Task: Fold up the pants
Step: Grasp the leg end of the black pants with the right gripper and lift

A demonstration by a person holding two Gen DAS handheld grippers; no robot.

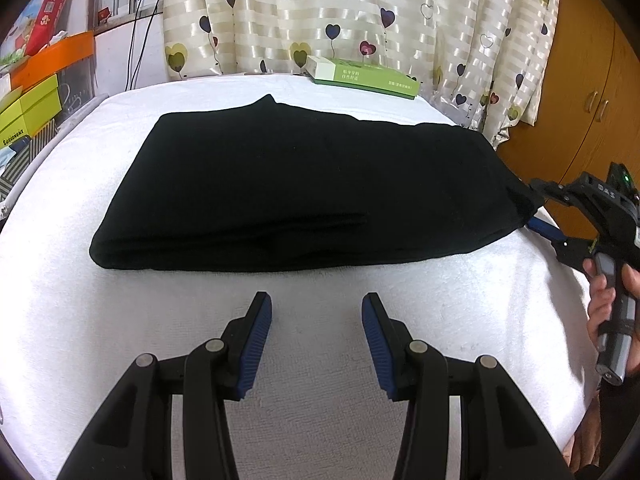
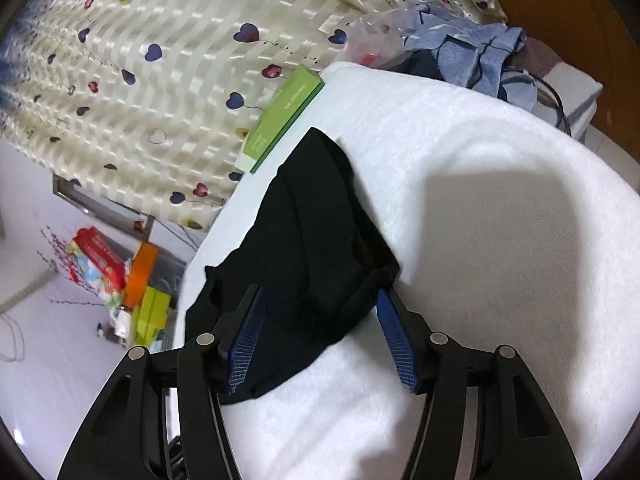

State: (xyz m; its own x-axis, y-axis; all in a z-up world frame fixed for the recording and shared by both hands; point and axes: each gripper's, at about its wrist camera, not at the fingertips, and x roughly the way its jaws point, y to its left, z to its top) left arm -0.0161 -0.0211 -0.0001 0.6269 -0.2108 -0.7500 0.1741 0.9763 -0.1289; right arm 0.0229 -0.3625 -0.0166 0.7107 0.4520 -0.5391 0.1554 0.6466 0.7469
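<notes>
Black soft knit pants (image 1: 304,184) lay folded on white towel-covered table (image 1: 360,360); limp, light, best pinched at layered corner; right hand-held gripper (image 2: 318,296) open astride end, left hand-held gripper (image 1: 316,300) open, empty.

Bright, even indoor light. You see the white cloth (image 1: 120,160) nearly overexposed, a broad soft shadow (image 2: 500,240) in the right view, motion blur at its left edge, and strong fisheye curvature with dark corners.
</notes>
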